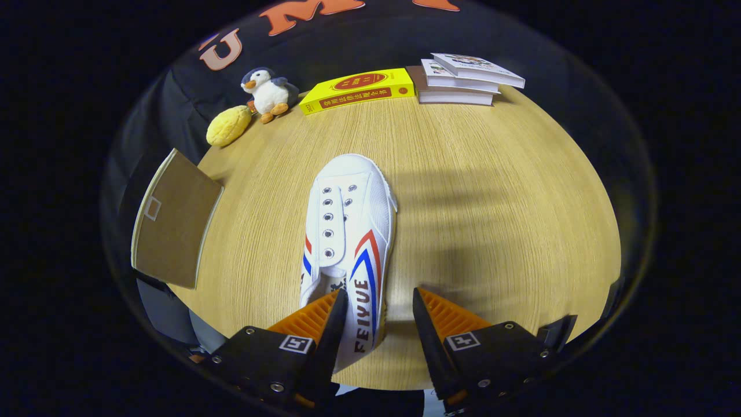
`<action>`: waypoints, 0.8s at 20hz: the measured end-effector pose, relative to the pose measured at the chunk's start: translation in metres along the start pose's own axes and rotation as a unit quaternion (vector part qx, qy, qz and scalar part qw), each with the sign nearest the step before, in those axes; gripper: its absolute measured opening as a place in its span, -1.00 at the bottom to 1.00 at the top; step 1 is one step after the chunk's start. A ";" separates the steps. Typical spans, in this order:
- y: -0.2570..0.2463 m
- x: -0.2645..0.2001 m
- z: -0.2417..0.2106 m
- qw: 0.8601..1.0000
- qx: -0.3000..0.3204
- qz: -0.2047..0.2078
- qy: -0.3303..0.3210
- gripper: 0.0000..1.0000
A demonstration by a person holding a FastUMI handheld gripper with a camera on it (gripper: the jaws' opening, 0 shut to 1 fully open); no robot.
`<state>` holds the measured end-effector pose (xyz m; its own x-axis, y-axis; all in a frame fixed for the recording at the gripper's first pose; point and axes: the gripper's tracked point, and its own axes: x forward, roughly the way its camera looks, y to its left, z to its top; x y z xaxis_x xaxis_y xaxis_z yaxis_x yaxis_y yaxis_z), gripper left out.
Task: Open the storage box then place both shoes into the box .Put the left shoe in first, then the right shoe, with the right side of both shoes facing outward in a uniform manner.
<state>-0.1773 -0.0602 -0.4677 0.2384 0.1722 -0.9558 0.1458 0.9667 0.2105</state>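
Gripper [379,307] fingers spread around white shoe's [347,231] heel, not pinching | brown box lid [173,226] apparently raised | no shoe visibly boxed yet

Lighting: your table [463,174] bright, evenly lit; soft shadows right of centre; focus sharp; strong fisheye bending at edges.

Gripper [379,304]: two wedge-shaped fingers [315,315], ribbed on the outer faces, tapering to narrow tips. Behind each, a blocky, angular mount [260,359] with round screws near the corners and a small square tag [296,344] printed in a black-and-white pattern. On the right mount, a thin flat tab jutting outward. Fingers apart, either side of a shoe [347,231] wall, not pressing.
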 end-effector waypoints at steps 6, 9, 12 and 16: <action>0.012 0.017 0.008 0.999 0.008 0.053 0.007 0.13; 0.011 0.016 0.007 0.996 0.048 0.070 0.016 -0.15; 0.010 0.012 0.010 0.996 0.050 0.068 0.006 -0.38; 0.009 0.010 0.009 0.991 0.104 0.082 0.005 -0.85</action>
<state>-0.1645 -0.0511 -0.4736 0.2659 0.3272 -0.9068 0.3008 0.8655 0.4006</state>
